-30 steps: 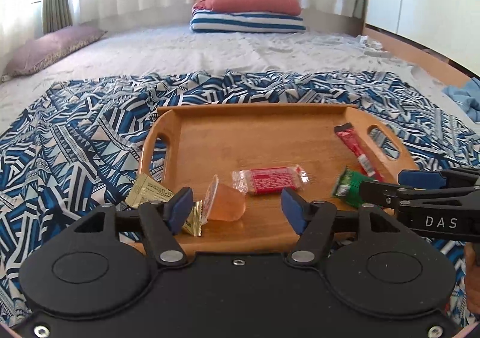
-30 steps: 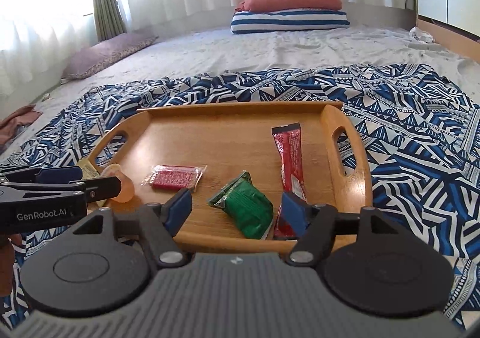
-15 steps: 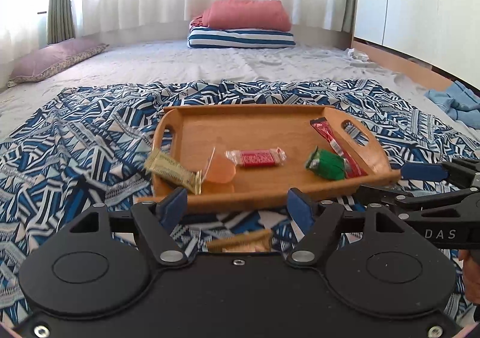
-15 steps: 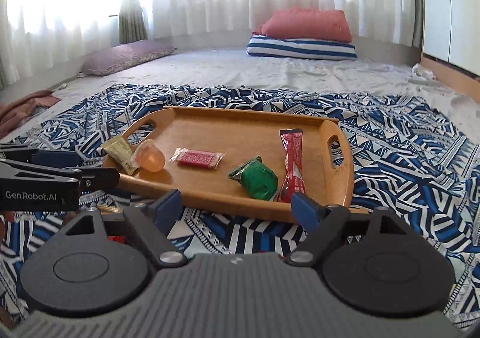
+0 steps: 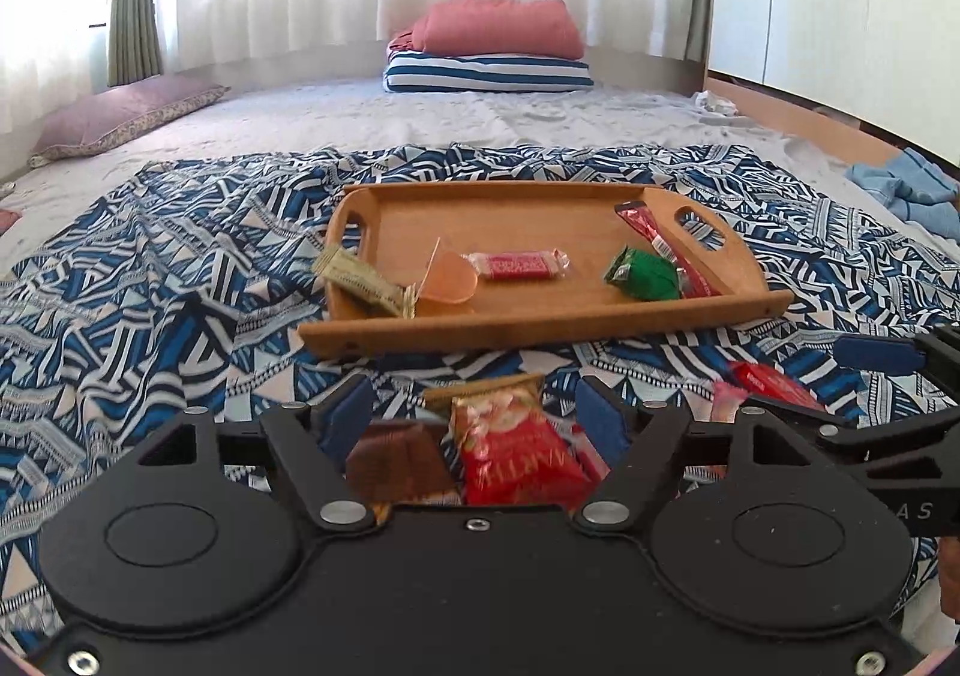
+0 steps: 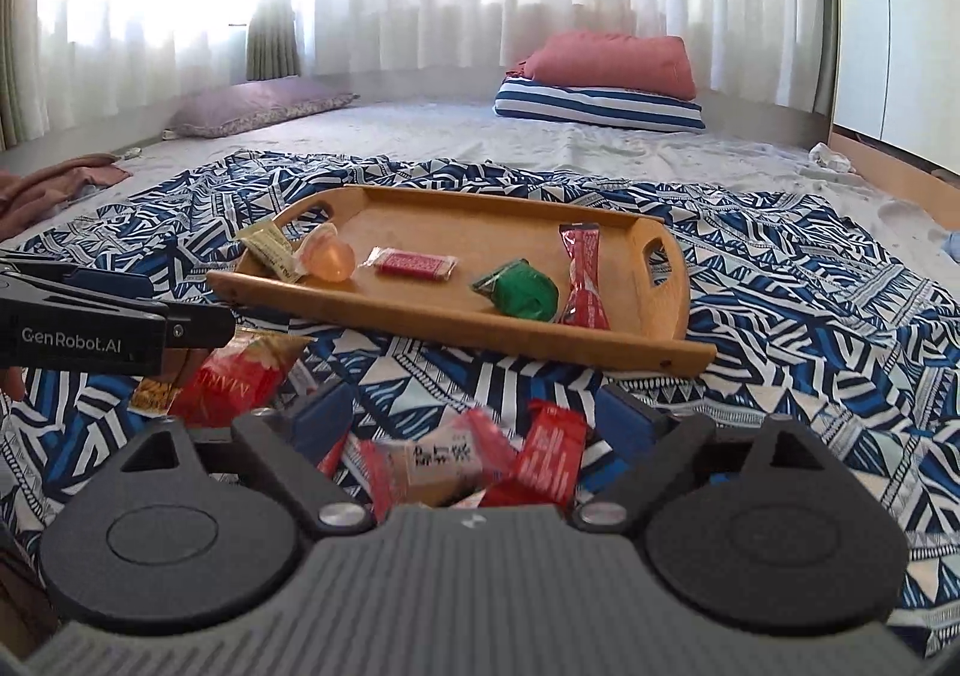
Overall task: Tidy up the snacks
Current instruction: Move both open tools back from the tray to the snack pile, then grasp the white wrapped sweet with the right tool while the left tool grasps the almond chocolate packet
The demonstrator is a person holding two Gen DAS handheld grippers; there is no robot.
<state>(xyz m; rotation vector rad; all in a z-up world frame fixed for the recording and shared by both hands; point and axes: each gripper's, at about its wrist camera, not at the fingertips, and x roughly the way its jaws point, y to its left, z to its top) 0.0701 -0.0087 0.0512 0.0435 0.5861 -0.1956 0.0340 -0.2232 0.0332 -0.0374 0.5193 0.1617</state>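
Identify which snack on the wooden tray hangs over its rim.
The yellow-green packet at the tray's left end; the other four snacks lie fully inside.

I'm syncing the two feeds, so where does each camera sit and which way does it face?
Left wrist: on the left gripper, facing the wooden tray; right gripper at right edge.
Right wrist: on the right gripper, jaws opening over red wrappers; left gripper at left edge.
Shared: tray, green packet, patterned blanket.

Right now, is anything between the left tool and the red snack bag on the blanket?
Nothing visible. The red snack bag already lies between the left tool's open fingers, with a brown packet beside it.
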